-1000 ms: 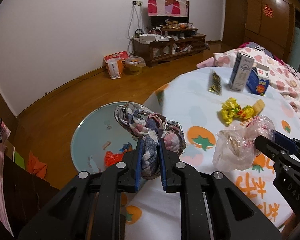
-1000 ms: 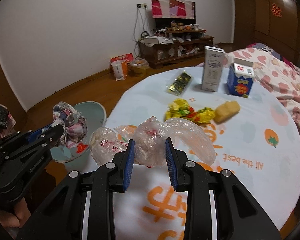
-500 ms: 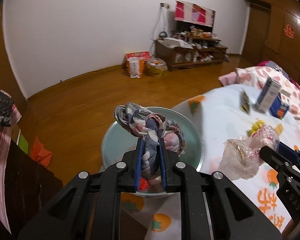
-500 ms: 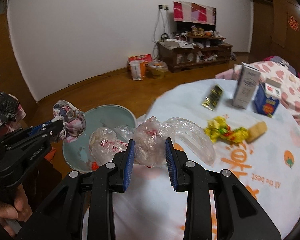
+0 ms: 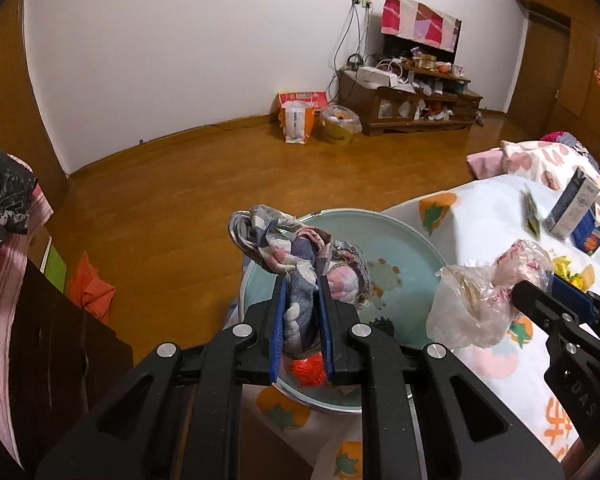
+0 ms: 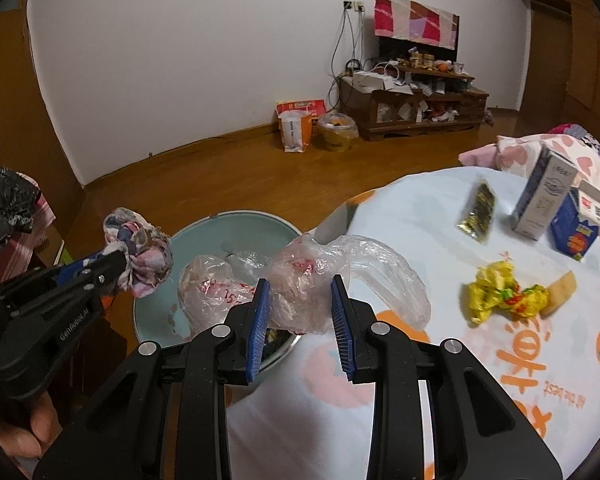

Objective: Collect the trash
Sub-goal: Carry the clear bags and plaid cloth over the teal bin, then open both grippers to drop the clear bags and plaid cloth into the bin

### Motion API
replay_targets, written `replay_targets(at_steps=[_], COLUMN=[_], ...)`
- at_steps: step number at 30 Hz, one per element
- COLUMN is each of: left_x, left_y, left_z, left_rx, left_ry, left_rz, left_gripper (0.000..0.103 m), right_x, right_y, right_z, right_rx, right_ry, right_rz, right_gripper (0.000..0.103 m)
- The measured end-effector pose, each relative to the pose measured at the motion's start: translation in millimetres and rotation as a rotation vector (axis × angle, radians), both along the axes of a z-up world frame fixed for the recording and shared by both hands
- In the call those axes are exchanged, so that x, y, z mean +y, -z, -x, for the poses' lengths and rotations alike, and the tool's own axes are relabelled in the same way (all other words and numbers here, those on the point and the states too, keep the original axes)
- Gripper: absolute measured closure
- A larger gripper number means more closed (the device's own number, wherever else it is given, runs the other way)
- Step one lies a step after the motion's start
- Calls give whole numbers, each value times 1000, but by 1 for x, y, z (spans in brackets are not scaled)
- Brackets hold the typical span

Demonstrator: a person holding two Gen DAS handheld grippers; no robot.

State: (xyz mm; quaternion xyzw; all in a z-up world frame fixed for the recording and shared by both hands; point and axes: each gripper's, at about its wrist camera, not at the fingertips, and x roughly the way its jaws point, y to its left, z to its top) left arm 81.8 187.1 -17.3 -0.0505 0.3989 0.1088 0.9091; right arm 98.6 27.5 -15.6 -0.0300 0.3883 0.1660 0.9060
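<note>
With my left hand-held gripper clamping the rag wad and my right hand-held gripper pinching the crumpled plastic bag, I should centre both over the pale-green basin (beside the worktop) before letting go

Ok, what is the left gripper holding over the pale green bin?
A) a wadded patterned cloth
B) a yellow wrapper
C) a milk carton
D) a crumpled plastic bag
A: the left gripper is clamped on the wadded patterned cloth above the bin; the right gripper holds the plastic bag.
</note>
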Motion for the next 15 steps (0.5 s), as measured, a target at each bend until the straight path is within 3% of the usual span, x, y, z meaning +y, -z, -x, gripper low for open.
replay_targets(at_steps=[15], left_x=[5], left_y=[28], left_z=[-22], left_rx=[69], left_ry=[-8], left_rz=[1], left_gripper=[88], right_x=[15], right_y=[29], right_z=[-33], right_rx=[69], right_ry=[-24], right_rz=[17], right_gripper=[71])
